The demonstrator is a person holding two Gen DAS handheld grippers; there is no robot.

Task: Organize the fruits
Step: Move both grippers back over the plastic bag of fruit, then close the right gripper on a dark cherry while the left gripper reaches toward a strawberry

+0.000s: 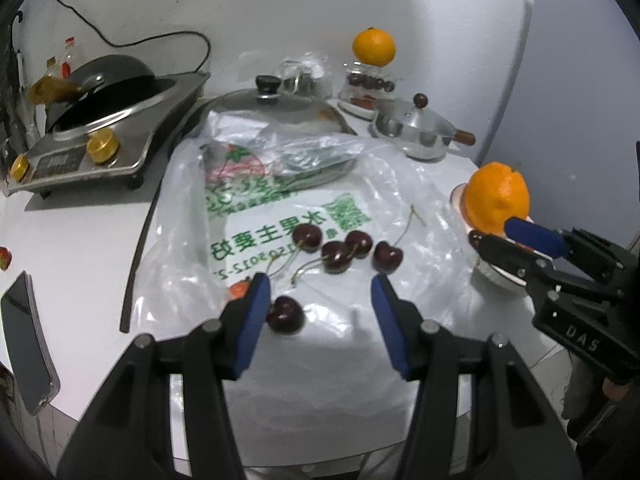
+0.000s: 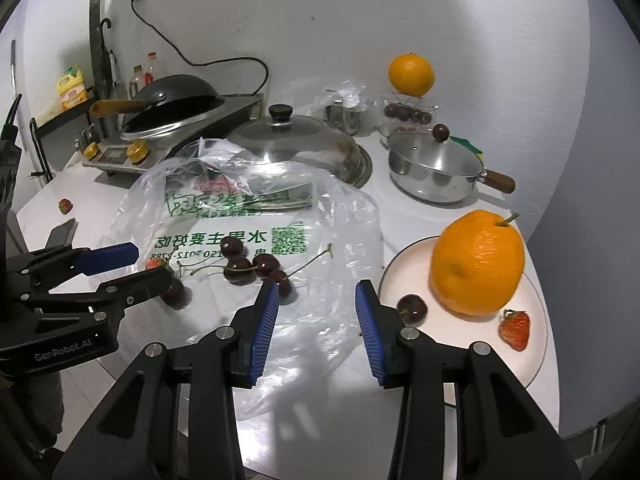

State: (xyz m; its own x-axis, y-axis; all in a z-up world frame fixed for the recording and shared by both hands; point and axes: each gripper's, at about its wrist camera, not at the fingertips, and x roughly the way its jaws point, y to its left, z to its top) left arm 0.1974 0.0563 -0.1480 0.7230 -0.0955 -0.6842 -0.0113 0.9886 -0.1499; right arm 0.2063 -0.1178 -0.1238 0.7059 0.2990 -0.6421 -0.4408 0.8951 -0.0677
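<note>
Several dark cherries [image 1: 336, 256] with stems lie on a printed clear plastic bag [image 1: 280, 216]. My left gripper [image 1: 320, 300] hovers open over the bag's near part. One cherry [image 1: 285, 315] lies just by its left finger, not gripped, and a strawberry [image 1: 240, 289] peeks out beside it. In the right wrist view, my right gripper [image 2: 317, 300] stands open and empty between the cherry cluster [image 2: 248, 268] and a white plate [image 2: 534, 300]. The plate carries a large orange [image 2: 476, 264], one cherry [image 2: 412, 308] and a strawberry [image 2: 515, 328]. The left gripper [image 2: 148, 268] shows at the left.
At the back stand a wok on a cooker [image 2: 172, 100], a glass lid [image 2: 296, 144], a steel pot [image 2: 436, 172] and a second orange [image 2: 411, 74] atop a clear container holding cherries. A phone [image 1: 24, 336] and a stray strawberry [image 2: 65, 205] lie left. The table edge is near.
</note>
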